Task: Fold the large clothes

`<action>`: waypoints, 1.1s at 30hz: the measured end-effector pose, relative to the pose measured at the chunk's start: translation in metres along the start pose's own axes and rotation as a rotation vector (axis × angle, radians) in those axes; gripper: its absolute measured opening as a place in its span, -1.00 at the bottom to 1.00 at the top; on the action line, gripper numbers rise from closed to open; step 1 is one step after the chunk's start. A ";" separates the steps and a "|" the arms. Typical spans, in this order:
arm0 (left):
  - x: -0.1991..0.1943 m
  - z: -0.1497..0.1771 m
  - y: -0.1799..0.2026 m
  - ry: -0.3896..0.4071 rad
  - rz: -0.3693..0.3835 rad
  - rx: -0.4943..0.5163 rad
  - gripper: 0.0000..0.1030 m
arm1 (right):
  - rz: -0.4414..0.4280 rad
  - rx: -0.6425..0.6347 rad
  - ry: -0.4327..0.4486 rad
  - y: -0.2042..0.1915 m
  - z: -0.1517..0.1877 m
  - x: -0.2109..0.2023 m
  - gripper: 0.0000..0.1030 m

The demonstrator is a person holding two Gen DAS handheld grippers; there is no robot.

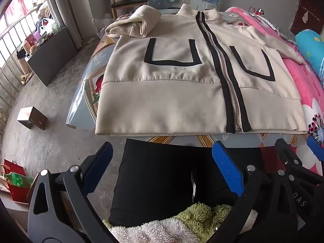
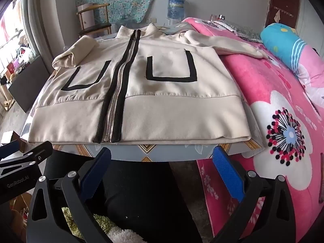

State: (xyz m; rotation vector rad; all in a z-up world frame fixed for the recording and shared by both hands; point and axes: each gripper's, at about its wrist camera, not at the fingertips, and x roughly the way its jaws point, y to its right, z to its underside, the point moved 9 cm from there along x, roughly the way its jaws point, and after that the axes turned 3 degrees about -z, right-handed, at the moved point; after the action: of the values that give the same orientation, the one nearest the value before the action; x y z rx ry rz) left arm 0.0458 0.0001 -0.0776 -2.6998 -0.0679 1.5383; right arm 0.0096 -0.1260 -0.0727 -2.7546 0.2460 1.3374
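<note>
- While both claws hang wide, left gripper point(image 1: 162, 169) & right gripper point(image 2: 162, 169) holding nothing, jacket point(image 1: 182, 81) lies flat on table point(image 1: 182, 139).
- Risk: right sleeve point(image 2: 232, 44) drapes onto pink blanket point(image 2: 273, 101); could drag, skew fold.

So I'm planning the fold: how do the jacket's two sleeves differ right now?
The left sleeve is folded back onto the jacket, bunched on the table. The right sleeve stretches straight out, off the table onto the pink blanket. Both are cream.
</note>
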 end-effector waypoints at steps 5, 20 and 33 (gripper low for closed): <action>0.000 0.000 -0.001 -0.007 0.005 -0.003 0.85 | -0.011 0.008 -0.010 -0.001 0.000 0.002 0.90; 0.001 0.001 -0.003 -0.005 -0.003 -0.007 0.85 | -0.010 0.003 0.004 -0.002 -0.002 -0.002 0.90; 0.001 0.001 -0.005 -0.004 -0.002 -0.008 0.85 | -0.008 -0.004 0.000 -0.003 -0.002 -0.001 0.90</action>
State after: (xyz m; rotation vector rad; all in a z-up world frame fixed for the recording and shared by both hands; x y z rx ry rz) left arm 0.0453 0.0048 -0.0788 -2.7014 -0.0774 1.5467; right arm 0.0109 -0.1232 -0.0712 -2.7561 0.2331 1.3370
